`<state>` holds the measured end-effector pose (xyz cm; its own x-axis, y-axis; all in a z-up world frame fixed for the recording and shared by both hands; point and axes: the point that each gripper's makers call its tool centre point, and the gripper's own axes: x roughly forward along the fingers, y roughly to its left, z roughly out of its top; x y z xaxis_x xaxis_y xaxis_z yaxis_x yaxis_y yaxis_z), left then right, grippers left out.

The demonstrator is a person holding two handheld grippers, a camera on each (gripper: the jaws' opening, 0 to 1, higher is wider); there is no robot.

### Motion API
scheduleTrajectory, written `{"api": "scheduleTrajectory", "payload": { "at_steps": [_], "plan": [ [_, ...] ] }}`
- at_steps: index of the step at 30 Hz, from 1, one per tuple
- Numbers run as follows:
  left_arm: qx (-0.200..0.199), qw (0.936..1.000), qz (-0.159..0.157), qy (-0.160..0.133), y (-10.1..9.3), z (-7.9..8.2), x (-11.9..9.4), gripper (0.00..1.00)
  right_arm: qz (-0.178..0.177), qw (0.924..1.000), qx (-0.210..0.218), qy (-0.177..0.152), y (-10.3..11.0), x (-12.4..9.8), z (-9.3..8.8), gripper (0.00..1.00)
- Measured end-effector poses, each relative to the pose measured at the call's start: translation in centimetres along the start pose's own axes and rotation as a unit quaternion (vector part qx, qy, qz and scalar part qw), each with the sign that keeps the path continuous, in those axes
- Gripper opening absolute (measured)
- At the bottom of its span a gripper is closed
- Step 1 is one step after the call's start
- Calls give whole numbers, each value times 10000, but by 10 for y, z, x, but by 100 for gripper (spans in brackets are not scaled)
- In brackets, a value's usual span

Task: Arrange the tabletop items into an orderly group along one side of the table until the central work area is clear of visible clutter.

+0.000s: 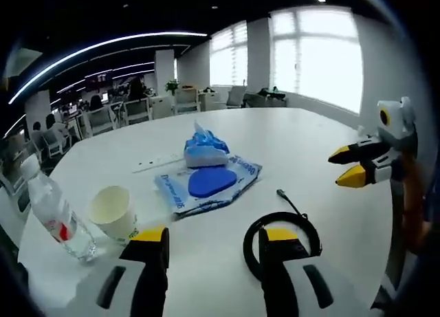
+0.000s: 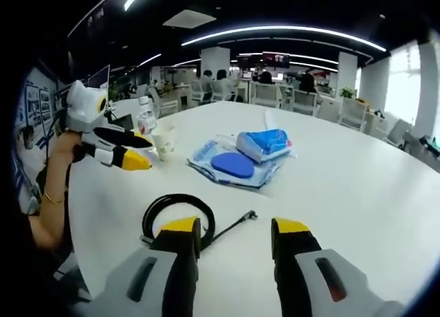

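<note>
Both tongs, left tongs [image 1: 214, 240] and right tongs [image 2: 235, 232], hover agape, holding nothing, above the white worktop [image 1: 323, 145]. Near the blue wipes pack [image 1: 210, 183] lie the coiled black cable [image 1: 282, 224], paper cup [image 1: 113, 212] and water bottle [image 1: 58, 214].

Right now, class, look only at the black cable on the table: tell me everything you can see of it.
The black cable is thin, smooth and rubbery-looking, wound into a flat round coil of several loops. One loose end trails out straight and finishes in a small plug. It lies flat on the white table, apart from the blue packet. The right gripper hangs open over it; in the left gripper view one jaw overlaps the coil, though contact cannot be judged.
</note>
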<state>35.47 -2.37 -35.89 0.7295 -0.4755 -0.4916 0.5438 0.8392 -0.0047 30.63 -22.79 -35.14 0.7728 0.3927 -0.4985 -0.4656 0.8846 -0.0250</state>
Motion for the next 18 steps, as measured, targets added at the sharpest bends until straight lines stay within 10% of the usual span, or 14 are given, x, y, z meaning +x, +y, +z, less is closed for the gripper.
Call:
{"api": "scheduleTrajectory", "payload": {
  "at_steps": [18],
  "plan": [
    [-242, 9996, -14, 132, 11, 2, 22, 51, -62, 9997, 193, 107, -14, 28, 9, 40]
  ]
}}
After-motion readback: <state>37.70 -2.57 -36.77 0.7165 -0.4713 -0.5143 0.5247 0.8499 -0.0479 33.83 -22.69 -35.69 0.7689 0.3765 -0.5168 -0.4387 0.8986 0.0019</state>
